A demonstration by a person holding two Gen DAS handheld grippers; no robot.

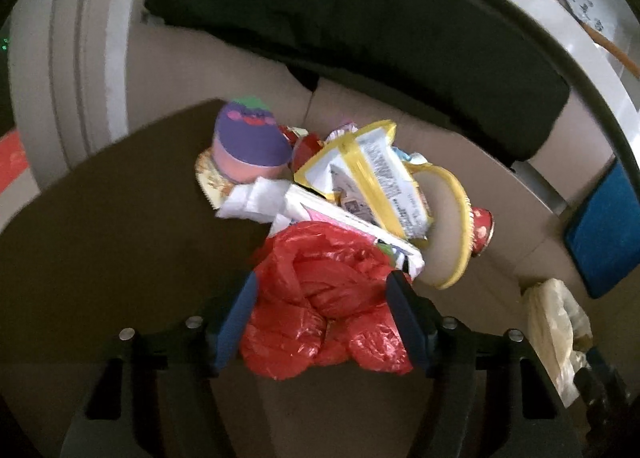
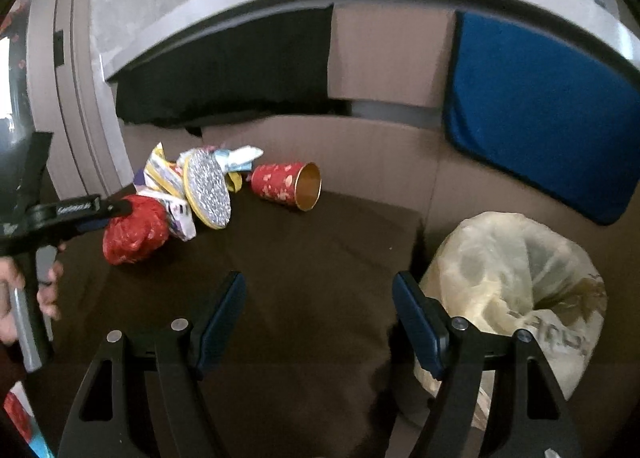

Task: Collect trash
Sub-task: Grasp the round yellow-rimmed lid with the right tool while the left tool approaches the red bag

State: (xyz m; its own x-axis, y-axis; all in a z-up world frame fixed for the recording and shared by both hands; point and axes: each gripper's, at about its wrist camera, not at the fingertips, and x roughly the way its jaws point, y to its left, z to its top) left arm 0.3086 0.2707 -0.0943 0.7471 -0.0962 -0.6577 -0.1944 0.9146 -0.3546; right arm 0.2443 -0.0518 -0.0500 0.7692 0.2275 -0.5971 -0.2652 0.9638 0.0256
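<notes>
A crumpled red plastic bag (image 1: pixel 320 298) lies on the dark brown cushion (image 1: pixel 120 218) at the near edge of a trash pile. It fills the gap of my left gripper (image 1: pixel 324 318), and both blue pads touch it. Behind it are a purple-lidded pink tub (image 1: pixel 248 138), a yellow-edged wrapper (image 1: pixel 372 174), a yellow-rimmed paper plate (image 1: pixel 444 226) and a red paper cup (image 1: pixel 482 230). In the right wrist view the left gripper (image 2: pixel 112 214) reaches the red bag (image 2: pixel 134 230) from the left, held by a hand (image 2: pixel 44 290). My right gripper (image 2: pixel 320 314) hangs open and empty over the cushion.
A translucent yellowish plastic bag (image 2: pixel 512 290) stands just right of my right gripper. The red cup (image 2: pixel 286 186) lies on its side, mouth towards me. A blue cushion (image 2: pixel 540 110) and a black cushion (image 2: pixel 224 74) lean against cardboard (image 2: pixel 392 58) at the back.
</notes>
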